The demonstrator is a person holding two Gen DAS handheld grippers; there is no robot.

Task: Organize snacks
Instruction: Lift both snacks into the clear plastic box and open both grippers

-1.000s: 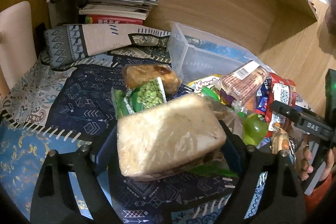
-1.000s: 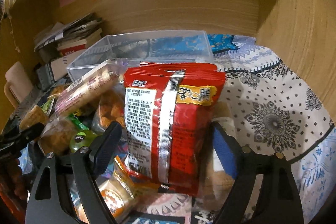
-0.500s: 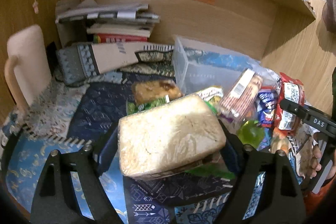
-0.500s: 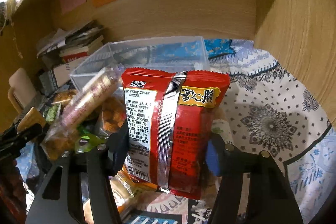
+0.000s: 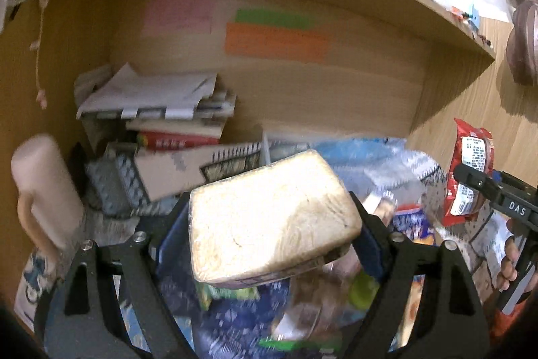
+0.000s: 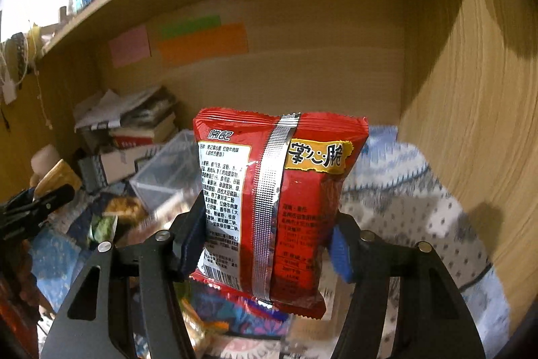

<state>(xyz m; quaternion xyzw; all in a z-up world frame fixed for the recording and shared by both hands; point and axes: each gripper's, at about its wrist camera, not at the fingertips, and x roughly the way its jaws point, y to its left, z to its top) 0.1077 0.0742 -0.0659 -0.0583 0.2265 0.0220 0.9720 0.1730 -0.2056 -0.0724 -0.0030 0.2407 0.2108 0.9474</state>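
A slab of plastic-wrapped bread (image 5: 269,217) is lifted off the cloth, and my left gripper (image 5: 272,236) is shut on its two sides. My right gripper (image 6: 265,244) is shut on an upright red snack bag (image 6: 279,190), its blue pads pressed into the bag's lower edges. In the left wrist view the red snack bag (image 5: 470,167) hangs at the right edge in the other gripper's black fingers. Below both loads lies a blurred pile of snack packets (image 6: 124,211). A clear plastic bin (image 6: 164,174) stands behind the pile, partly hidden by the bag.
A stack of books and papers (image 5: 161,110) fills the back left of the wooden alcove. Coloured sticky notes (image 5: 275,39) are stuck on its rear panel. A wooden side wall (image 6: 470,123) closes the right. Patterned cloth (image 6: 420,190) covers the surface. A hand (image 5: 507,261) shows at the far right.
Both grippers have risen with their loads, so more of the shelf above shows. The right gripper's jaws narrowed onto the red bag and lifted it off the pile.
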